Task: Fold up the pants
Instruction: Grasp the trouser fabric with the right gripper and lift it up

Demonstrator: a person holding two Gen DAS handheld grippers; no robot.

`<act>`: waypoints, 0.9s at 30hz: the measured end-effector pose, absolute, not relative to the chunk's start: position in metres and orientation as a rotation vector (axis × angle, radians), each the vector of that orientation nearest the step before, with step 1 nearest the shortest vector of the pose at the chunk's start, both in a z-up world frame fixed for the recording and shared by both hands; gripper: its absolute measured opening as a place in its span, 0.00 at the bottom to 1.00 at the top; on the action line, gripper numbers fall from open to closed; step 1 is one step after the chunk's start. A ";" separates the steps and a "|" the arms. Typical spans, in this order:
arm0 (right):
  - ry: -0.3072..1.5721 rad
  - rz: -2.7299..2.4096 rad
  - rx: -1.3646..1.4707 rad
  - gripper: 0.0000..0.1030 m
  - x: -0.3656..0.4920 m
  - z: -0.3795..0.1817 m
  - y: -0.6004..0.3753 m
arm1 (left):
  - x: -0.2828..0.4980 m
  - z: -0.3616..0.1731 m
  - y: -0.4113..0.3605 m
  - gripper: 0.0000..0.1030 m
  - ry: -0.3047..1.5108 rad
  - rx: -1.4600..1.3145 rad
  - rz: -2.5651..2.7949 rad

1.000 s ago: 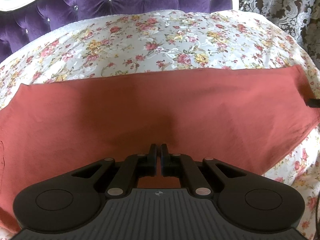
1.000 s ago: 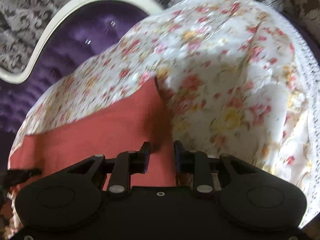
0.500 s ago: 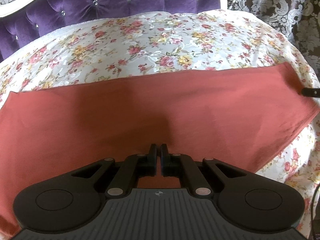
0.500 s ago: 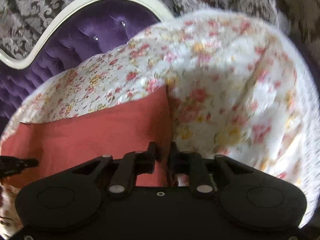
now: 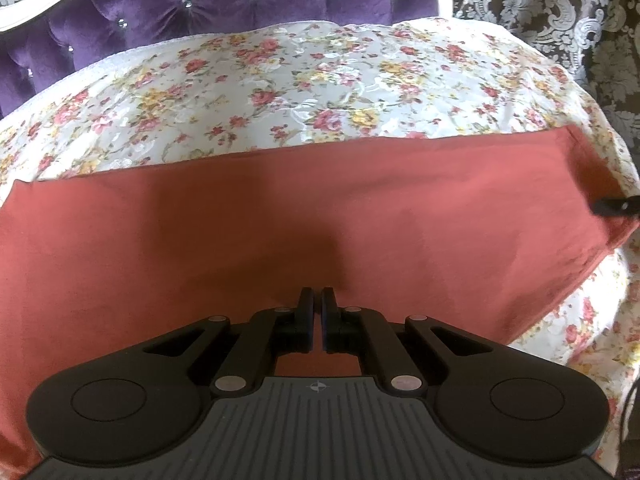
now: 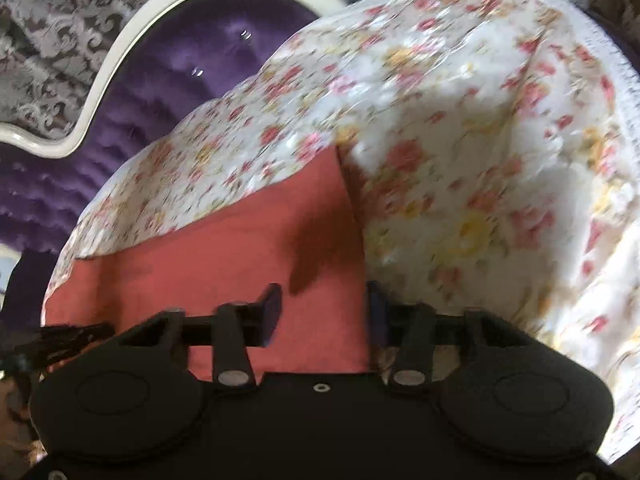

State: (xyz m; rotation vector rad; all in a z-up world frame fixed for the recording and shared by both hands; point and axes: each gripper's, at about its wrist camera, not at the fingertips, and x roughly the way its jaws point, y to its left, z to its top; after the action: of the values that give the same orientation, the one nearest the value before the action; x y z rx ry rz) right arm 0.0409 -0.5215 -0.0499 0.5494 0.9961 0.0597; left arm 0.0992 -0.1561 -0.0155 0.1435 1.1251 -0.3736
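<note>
Left wrist view: nearest, the left gripper [image 5: 315, 300] is being clenched on the pants [image 5: 280, 220] at their near side, with cloth puckering at the tips. The pants are being shown as one flat rust-red band lying across the bedspread [image 5: 320, 80], far edge straight. At the band's right end the right gripper [image 6: 324, 304] is being closed. Its jaws are wide apart in the right wrist view, the end edge of the pants is being straddled between them, and the pads are not yet pressing. Beyond, the purple headboard [image 5: 240, 8] and the patterned wall covering [image 5: 560, 12] are being seen.

Progress, judged: the pants are probably already doubled leg on leg, since only one band is showing. The cross folds are being left to do, none started.

Count: one pants, two grippers, one bedspread, one headboard.
</note>
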 end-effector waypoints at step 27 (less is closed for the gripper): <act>0.877 0.463 0.466 0.16 0.133 0.047 -0.206 | 0.093 0.018 0.036 0.05 0.994 -0.002 -0.112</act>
State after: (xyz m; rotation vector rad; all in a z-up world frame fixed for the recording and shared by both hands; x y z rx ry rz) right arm 0.1334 -0.2065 0.0466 0.4663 0.8767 0.4629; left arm 0.0930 0.0357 0.0182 -0.0019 0.9936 -0.1116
